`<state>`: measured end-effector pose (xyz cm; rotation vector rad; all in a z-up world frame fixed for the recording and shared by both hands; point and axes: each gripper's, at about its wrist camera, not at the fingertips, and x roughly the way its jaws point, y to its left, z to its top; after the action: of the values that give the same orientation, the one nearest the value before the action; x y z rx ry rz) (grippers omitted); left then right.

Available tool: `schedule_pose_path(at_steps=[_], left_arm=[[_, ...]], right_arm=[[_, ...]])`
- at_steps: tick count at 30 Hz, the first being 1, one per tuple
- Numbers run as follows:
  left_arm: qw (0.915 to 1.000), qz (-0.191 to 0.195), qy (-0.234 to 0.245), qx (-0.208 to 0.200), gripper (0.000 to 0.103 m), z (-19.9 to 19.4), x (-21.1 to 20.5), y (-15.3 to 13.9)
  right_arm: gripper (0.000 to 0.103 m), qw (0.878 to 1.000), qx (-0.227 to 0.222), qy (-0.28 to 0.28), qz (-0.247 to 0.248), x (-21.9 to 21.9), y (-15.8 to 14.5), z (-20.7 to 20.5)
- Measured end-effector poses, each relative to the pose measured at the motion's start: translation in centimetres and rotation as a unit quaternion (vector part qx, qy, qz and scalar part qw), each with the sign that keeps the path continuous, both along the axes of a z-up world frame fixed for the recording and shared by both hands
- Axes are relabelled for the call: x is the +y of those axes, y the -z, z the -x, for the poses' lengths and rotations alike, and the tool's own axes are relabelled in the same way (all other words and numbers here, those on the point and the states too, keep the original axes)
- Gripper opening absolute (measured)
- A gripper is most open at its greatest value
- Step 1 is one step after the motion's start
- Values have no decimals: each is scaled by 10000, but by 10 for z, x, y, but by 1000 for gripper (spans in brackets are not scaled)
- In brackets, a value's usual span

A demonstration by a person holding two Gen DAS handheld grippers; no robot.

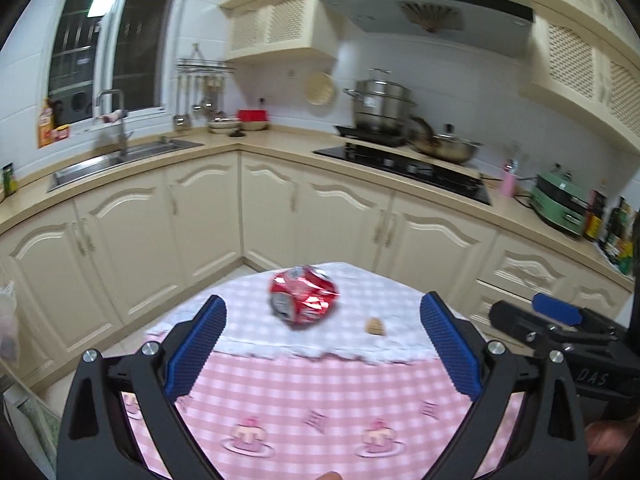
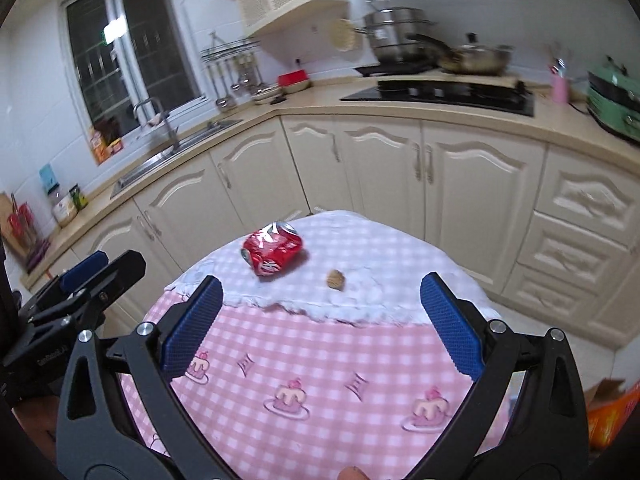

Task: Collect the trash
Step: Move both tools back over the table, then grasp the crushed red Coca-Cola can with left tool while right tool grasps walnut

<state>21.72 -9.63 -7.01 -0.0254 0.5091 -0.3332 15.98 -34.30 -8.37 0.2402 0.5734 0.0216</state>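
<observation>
A crushed red can (image 1: 303, 297) (image 2: 273, 249) lies on its side on the far, white-checked part of a round table (image 1: 320, 392) (image 2: 320, 360) under a pink checked cloth. A small brown nut-like scrap (image 1: 375, 325) (image 2: 335, 279) sits just to the can's right. My left gripper (image 1: 322, 344) is open, its blue pads wide apart, short of the can. My right gripper (image 2: 320, 324) is open too, with the scrap ahead between its fingers. Each gripper shows at the other view's edge: the right gripper (image 1: 556, 320), the left gripper (image 2: 86, 274).
Cream kitchen cabinets (image 1: 200, 216) wrap behind the table, with a sink (image 1: 120, 160), a hob with pots (image 1: 400, 156) and a green appliance (image 1: 560, 208) on the counter. An orange box (image 2: 612, 416) stands on the floor at right. A plastic bag (image 1: 8, 320) hangs at left.
</observation>
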Motion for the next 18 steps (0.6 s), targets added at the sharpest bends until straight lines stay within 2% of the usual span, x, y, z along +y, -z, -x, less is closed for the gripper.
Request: schedule_pose_path(at_steps=[6, 14, 18], left_arm=[[9994, -7, -235, 268, 95, -48, 19, 30], [9958, -221, -368, 810, 95, -143, 0, 89], [9933, -299, -444, 1025, 95, -186, -16, 116]], right_arm=[[97, 9994, 161, -99, 272, 12, 12, -43], [97, 9953, 914, -5, 308, -1, 77, -105], [97, 9929, 1155, -26, 281, -8, 103, -124]])
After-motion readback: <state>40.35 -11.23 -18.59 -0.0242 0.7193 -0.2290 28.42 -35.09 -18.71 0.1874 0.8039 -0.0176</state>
